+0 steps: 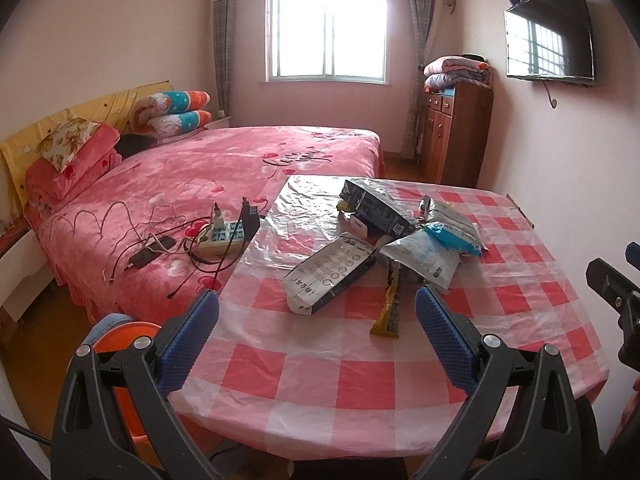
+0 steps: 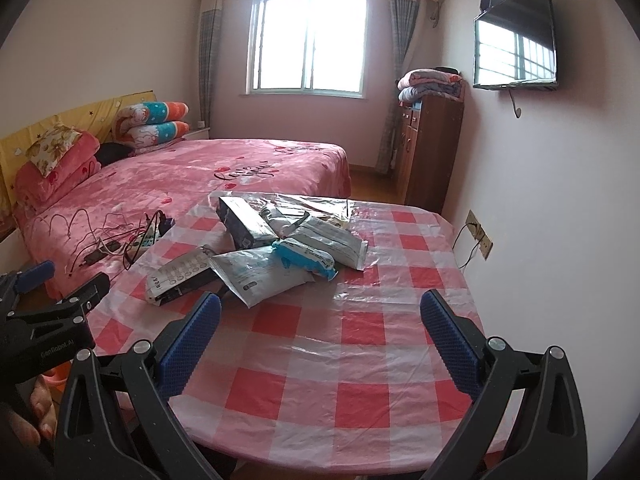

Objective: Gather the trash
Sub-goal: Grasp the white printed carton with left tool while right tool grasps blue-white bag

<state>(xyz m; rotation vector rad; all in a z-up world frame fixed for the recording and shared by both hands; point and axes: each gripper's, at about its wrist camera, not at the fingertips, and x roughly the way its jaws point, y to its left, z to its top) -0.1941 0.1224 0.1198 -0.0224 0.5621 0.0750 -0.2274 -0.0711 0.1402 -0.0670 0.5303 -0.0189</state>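
A heap of empty packets lies on the red-and-white checked table point(image 1: 360, 376). In the left wrist view it holds a grey-and-black pouch point(image 1: 330, 276), a yellow wrapper point(image 1: 390, 308), a white bag point(image 1: 424, 260), a blue-and-white packet point(image 1: 450, 236) and a dark box-like bag point(image 1: 376, 204). In the right wrist view the grey pouch point(image 2: 180, 278), white bag point(image 2: 260, 276) and blue packet point(image 2: 306, 258) show on the table point(image 2: 340, 380). My left gripper point(image 1: 316, 316) is open and empty above the table's near edge. My right gripper point(image 2: 320, 320) is open and empty, short of the heap.
A pink bed point(image 1: 192, 184) stands left of the table, with a power strip point(image 1: 222, 236) and tangled cables on it. An orange bin point(image 1: 124, 344) sits below the table's left edge. A wooden cabinet point(image 1: 456, 132) and a wall TV point(image 1: 550, 36) are at the right.
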